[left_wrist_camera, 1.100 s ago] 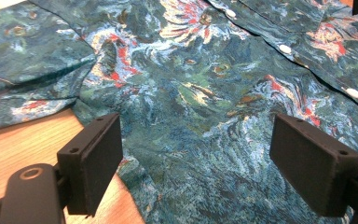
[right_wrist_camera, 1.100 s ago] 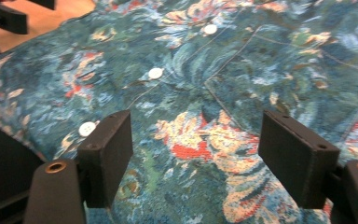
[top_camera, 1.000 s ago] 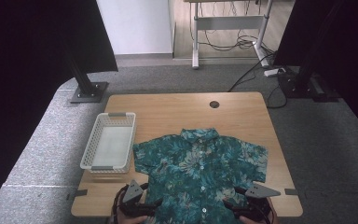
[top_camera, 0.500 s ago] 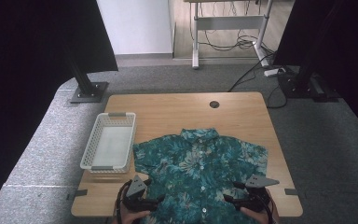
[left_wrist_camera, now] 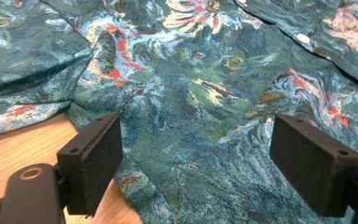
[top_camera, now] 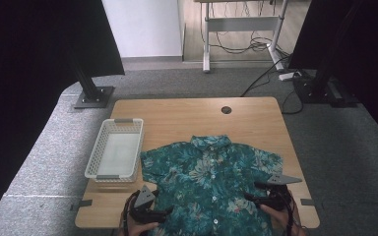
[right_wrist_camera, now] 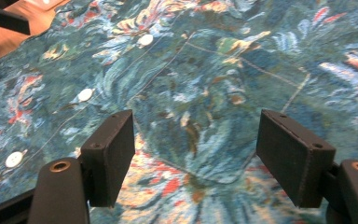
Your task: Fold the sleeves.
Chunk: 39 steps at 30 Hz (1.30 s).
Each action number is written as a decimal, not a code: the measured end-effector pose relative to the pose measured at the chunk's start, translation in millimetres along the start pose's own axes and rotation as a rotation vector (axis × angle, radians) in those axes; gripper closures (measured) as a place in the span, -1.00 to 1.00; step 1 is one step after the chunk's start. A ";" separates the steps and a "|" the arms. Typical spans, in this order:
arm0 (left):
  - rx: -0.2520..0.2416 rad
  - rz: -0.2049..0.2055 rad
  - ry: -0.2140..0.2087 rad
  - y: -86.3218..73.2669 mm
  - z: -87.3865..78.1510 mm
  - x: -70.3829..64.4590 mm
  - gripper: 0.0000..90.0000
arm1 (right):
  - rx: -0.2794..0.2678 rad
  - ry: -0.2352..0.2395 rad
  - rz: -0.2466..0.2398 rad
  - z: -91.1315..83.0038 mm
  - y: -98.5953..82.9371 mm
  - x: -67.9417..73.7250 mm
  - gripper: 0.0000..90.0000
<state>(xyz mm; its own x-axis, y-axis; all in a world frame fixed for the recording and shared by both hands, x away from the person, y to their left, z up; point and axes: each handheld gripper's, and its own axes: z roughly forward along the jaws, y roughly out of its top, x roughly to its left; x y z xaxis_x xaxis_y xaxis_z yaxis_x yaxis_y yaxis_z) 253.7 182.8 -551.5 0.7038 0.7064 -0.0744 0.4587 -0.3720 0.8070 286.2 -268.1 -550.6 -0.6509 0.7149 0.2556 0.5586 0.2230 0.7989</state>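
Table [top_camera: 187,115]: wooden, carrying everything below.
Shirt [top_camera: 211,182]: teal floral, spread flat, buttoned front up, at the table's near edge.
Basket [top_camera: 114,174]: white mesh, just left of the shirt.
Left hand-held gripper [left_wrist_camera: 193,163]: jaws apart over the shirt's hem.
Right hand-held gripper [right_wrist_camera: 193,156]: jaws apart above the shirt's fabric.

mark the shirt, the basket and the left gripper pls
shirt [top_camera: 211,177], high view, on the buttoned front panel.
basket [top_camera: 92,166], high view, on the left side wall.
left gripper [left_wrist_camera: 196,163], left gripper view, midway between its two open black jaws, over the shirt's fabric.
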 end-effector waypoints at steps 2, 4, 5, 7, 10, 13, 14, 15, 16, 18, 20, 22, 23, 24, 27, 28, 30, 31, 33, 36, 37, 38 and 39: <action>0.006 0.004 0.000 -0.1 0.9 -0.6 -0.64 | 0.000 -0.004 0.002 0.0 1.8 -3.7 -0.38; 0.008 0.005 -0.001 -0.3 1.8 -0.6 -0.64 | 0.001 -0.011 -0.001 0.3 3.3 -6.2 -0.38; 0.009 0.006 0.000 -0.4 2.1 -0.5 -0.64 | 0.002 -0.012 0.004 0.4 3.8 -6.9 -0.38; 0.012 0.005 -0.002 -0.7 2.4 -0.5 -0.64 | 0.005 -0.011 0.001 1.1 4.6 -9.7 -0.38; 0.012 0.005 -0.003 -1.1 2.2 -0.4 -0.64 | 0.010 -0.013 0.008 1.1 6.0 -14.4 -0.38; 0.015 0.004 -0.002 -1.5 2.6 -0.2 -0.64 | 0.008 -0.020 0.010 0.4 7.7 -19.0 -0.38; 0.016 0.002 -0.002 -1.7 2.9 -0.2 -0.64 | 0.008 -0.022 0.013 0.1 8.2 -20.7 -0.38; 0.016 0.002 -0.002 -1.9 3.0 -0.3 -0.64 | 0.007 -0.025 0.016 0.0 8.8 -22.5 -0.38; 0.017 0.003 0.000 -2.1 3.0 -0.5 -0.64 | 0.010 -0.026 0.018 -0.2 9.4 -24.1 -0.38; 0.019 0.004 0.000 -2.7 3.1 -0.6 -0.64 | 0.010 -0.029 0.020 -0.7 10.3 -26.9 -0.38; 0.021 0.002 -0.001 -3.4 3.3 -0.4 -0.64 | 0.008 -0.030 0.024 -1.3 11.5 -30.2 -0.38; 0.022 -0.002 -0.001 -4.0 3.5 0.2 -0.64 | 0.009 -0.036 0.027 -1.6 12.6 -34.4 -0.38; 0.022 -0.003 -0.002 -4.2 3.7 0.4 -0.64 | 0.010 -0.036 0.030 -1.6 12.9 -36.4 -0.38; 0.024 -0.004 -0.002 -4.6 3.8 0.7 -0.64 | 0.011 -0.036 0.030 -1.6 13.1 -38.0 -0.38; 0.027 -0.007 -0.002 -5.3 4.4 1.4 -0.64 | 0.015 -0.038 0.037 -1.2 13.5 -43.4 -0.38; 0.027 -0.007 -0.001 -5.3 4.6 1.6 -0.64 | 0.016 -0.037 0.039 -0.7 13.5 -45.6 -0.38; 0.027 -0.008 0.000 -5.2 5.0 1.7 -0.64 | 0.021 -0.038 0.038 0.2 13.9 -48.8 -0.38; 0.026 -0.008 0.000 -5.1 5.2 1.6 -0.64 | 0.023 -0.040 0.037 0.5 14.1 -49.8 -0.38; 0.026 -0.007 0.000 -5.2 5.3 1.4 -0.64 | 0.031 -0.042 0.035 0.9 14.8 -53.0 -0.38; 0.027 -0.007 0.000 -5.2 5.3 1.6 -0.64 | 0.034 -0.043 0.041 -0.2 15.7 -58.8 -0.38; 0.027 -0.007 0.000 -5.2 5.3 1.6 -0.64 | 0.033 -0.043 0.045 -0.6 15.9 -60.2 -0.38; 0.028 -0.005 0.000 -5.3 5.2 1.6 -0.64 | 0.033 -0.045 0.048 -1.3 16.3 -62.5 -0.38; 0.028 -0.004 0.002 -5.3 5.1 1.4 -0.64 | 0.033 -0.048 0.050 -1.6 16.5 -63.7 -0.38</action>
<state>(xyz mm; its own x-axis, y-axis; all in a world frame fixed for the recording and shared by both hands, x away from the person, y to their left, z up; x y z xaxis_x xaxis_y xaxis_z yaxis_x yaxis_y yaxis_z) 255.0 182.7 -558.9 0.7011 0.7089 -0.0765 0.4766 -0.3861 0.7898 336.0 -311.1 -552.8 -0.5973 0.7560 0.2676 0.6066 0.2077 0.7674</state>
